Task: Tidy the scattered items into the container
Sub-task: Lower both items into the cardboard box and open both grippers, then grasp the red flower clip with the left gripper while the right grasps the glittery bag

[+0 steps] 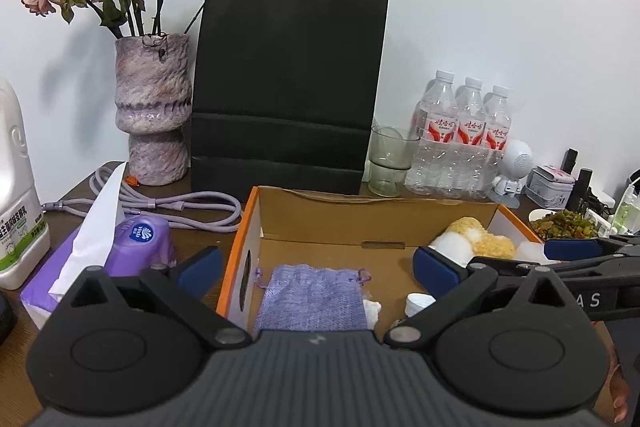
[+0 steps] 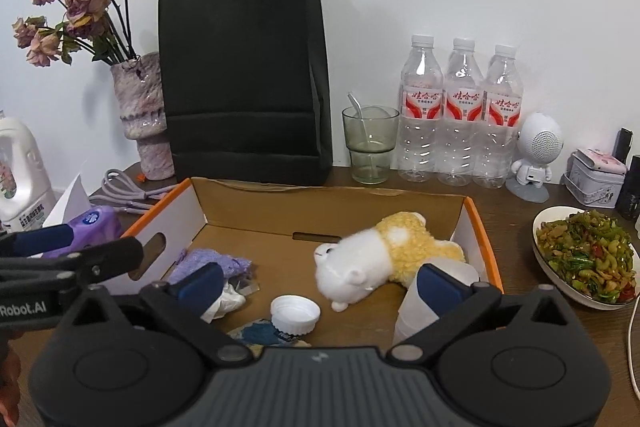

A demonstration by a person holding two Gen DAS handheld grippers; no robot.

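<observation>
Both cameras sit low over the near edge of the table, each looking forward past its own two fingers toward the white wall at twelve o'clock. The left wrist view sits close above the cardboard box point(image 1: 360, 223), near its left wall, with the black paper bag point(image 1: 288, 83) straight ahead. The right wrist view sits further right, equally close to the cardboard box point(image 2: 328, 203), so the black paper bag point(image 2: 244, 75) falls toward eleven o'clock. Both views share the box interior, the bag, the vase point(image 1: 154, 111) and the water bottles point(image 2: 460, 115).
</observation>
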